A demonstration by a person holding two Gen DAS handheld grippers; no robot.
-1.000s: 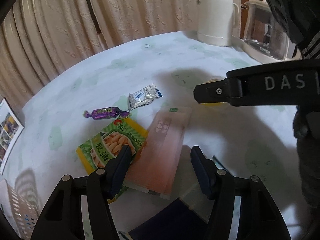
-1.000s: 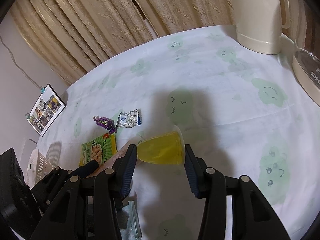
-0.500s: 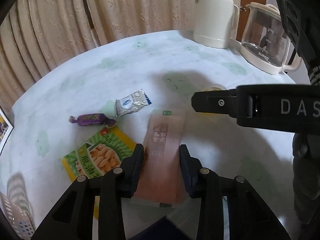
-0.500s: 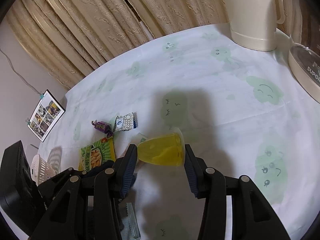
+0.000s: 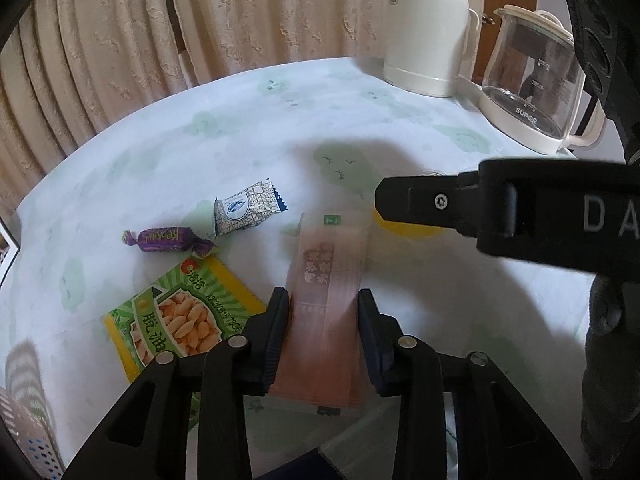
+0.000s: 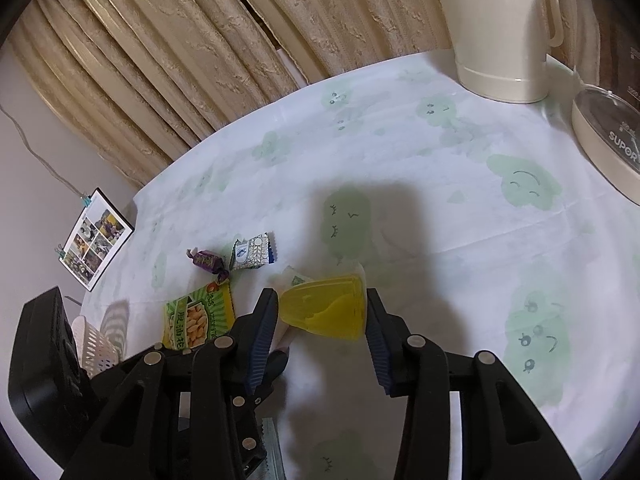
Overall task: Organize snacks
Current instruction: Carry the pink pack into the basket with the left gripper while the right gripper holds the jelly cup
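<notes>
a: status?

b: mid pick-up, both sides. left hand-held gripper (image 5: 323,334) narrowed onto pink packet (image 5: 326,300), pads touching both long edges. looks gripped, packet blurred, can't tell if off the table (image 5: 400,128) yet.

a: right?

b: right hand-held gripper (image 6: 322,322) around yellow jelly cup (image 6: 326,310), lying on its side. pads right at the cup's ends, contact likely but not confirmed. calling it closed on the cup.

a: rest of the snacks?

b: loose on the table: green peanut pack (image 5: 180,316) just left of the packet, purple candy (image 5: 168,240) and white candy (image 5: 248,210) beyond it, those two nearly touching. none handled.

a: target?

b: probably the white basket (image 6: 98,344), off the table's left edge in the right view. guess only, nothing in it visible.

a: next move?

b: lift straight up first, then swing left. packet thin and floppy, likely to droop; cup slick, easy to squirt out if squeezed hard.

a: clearance?

b: tight between the two grippers, right one crossing just over the packet's far end. left lifts first or both rise together. far half of table open. thermos (image 5: 426,36) and glass kettle (image 5: 536,92) at far right, well apart, not in the path. near edge close under both grippers.
</notes>
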